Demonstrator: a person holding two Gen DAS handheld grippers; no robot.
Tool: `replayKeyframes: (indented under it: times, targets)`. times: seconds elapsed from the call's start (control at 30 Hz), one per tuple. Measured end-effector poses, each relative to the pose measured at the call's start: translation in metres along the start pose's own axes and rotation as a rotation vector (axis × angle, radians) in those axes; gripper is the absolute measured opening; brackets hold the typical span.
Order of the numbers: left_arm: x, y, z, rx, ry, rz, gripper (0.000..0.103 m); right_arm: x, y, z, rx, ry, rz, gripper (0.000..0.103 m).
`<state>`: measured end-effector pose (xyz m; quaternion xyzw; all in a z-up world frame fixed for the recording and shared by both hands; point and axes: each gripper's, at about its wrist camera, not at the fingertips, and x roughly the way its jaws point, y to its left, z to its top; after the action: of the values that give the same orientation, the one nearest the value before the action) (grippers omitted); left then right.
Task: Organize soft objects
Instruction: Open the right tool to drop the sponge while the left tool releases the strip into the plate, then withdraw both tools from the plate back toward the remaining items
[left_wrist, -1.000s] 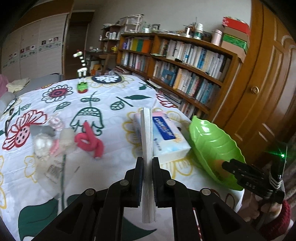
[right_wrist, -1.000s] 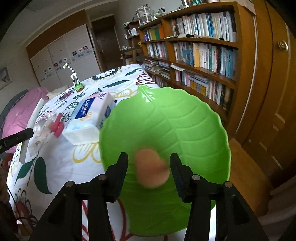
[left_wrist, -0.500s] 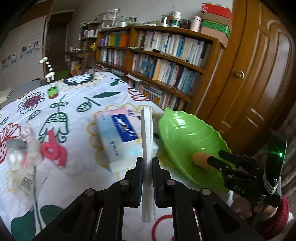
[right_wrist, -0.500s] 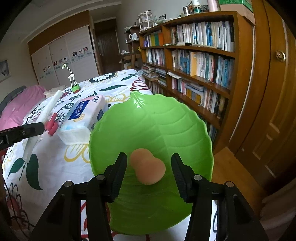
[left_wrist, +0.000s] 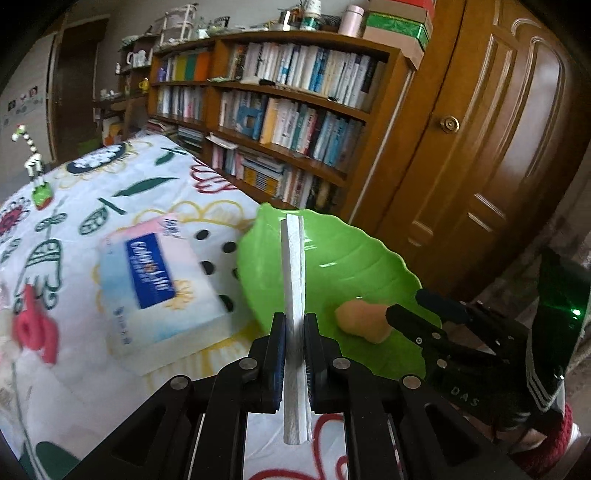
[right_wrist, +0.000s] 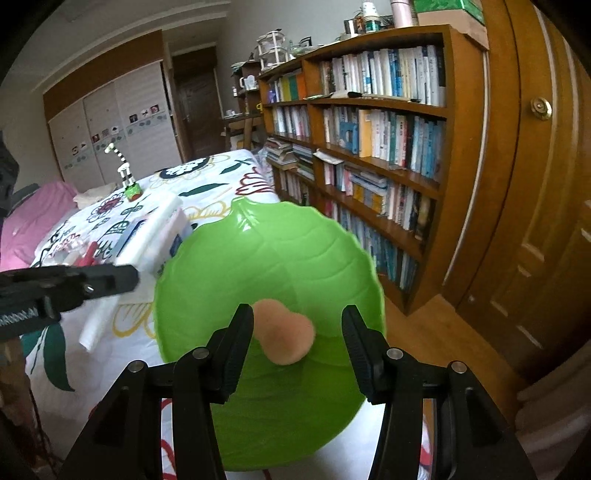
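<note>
My left gripper (left_wrist: 294, 345) is shut on a flat white foam strip (left_wrist: 293, 280) and holds it on edge above the near-left rim of a green leaf-shaped dish (left_wrist: 332, 258). A peach gourd-shaped sponge (right_wrist: 284, 332) lies in the dish (right_wrist: 258, 266). My right gripper (right_wrist: 297, 347) is open around the sponge without touching it; it also shows in the left wrist view (left_wrist: 417, 306). The sponge shows there too (left_wrist: 364, 321).
A tissue pack (left_wrist: 155, 280) lies left of the dish on the flowered bedspread (left_wrist: 147, 192). A red soft loop (left_wrist: 33, 328) and clear items lie further left. A zebra toy (left_wrist: 35, 173) stands at the back. A bookshelf (left_wrist: 295, 122) and door (left_wrist: 498, 147) are to the right.
My left gripper has swung right with the foam strip, from over the tissue pack to over the dish's edge. My right gripper has stayed open around the sponge, shifting slightly.
</note>
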<state>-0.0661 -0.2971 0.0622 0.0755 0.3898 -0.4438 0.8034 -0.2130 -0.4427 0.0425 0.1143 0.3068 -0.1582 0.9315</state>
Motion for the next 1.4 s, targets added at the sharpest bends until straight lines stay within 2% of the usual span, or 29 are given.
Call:
replayKeyframes:
  times: [0.37,0.4,0.43,0.47,0.5,0.53,0.67,0.87,1.03,1.17,1.4]
  targets:
    - [0.022,-0.014,0.009,0.016,0.012,-0.030,0.012,0.000,-0.005,0.003,0.004,0.000,-0.036,0.051]
    - [0.023,-0.013,0.010,0.009,0.016,-0.031,0.020,0.000,-0.005,0.003,0.006,0.002,-0.040,0.051]
    - [0.024,-0.012,0.010,0.002,0.015,-0.029,0.036,0.000,-0.005,0.003,0.007,0.002,-0.042,0.051]
    - [0.022,-0.011,0.009,-0.001,0.010,-0.025,0.045,0.000,-0.005,0.002,0.008,0.002,-0.043,0.051]
    - [0.020,-0.011,0.008,-0.003,-0.007,-0.015,0.061,0.000,-0.006,0.002,0.009,0.003,-0.047,0.051]
    - [0.017,-0.011,0.007,0.000,-0.021,-0.010,0.067,0.000,-0.006,0.002,0.009,0.004,-0.050,0.051]
    - [0.010,-0.009,0.006,0.000,-0.034,0.000,0.067,0.001,-0.006,0.002,0.012,0.007,-0.055,0.051]
    - [0.007,-0.003,0.005,-0.017,-0.039,0.039,0.075,0.001,-0.005,0.001,0.006,0.007,-0.053,0.051]
    - [0.001,0.002,0.003,-0.015,-0.058,0.100,0.089,0.001,0.001,-0.001,-0.001,0.009,-0.050,0.052]
    - [-0.004,0.009,0.000,-0.016,-0.063,0.139,0.099,0.002,0.003,-0.003,0.003,0.018,-0.045,0.059]
    - [-0.013,0.019,-0.007,-0.030,-0.067,0.179,0.100,0.000,0.009,-0.001,0.004,0.011,-0.039,0.068]
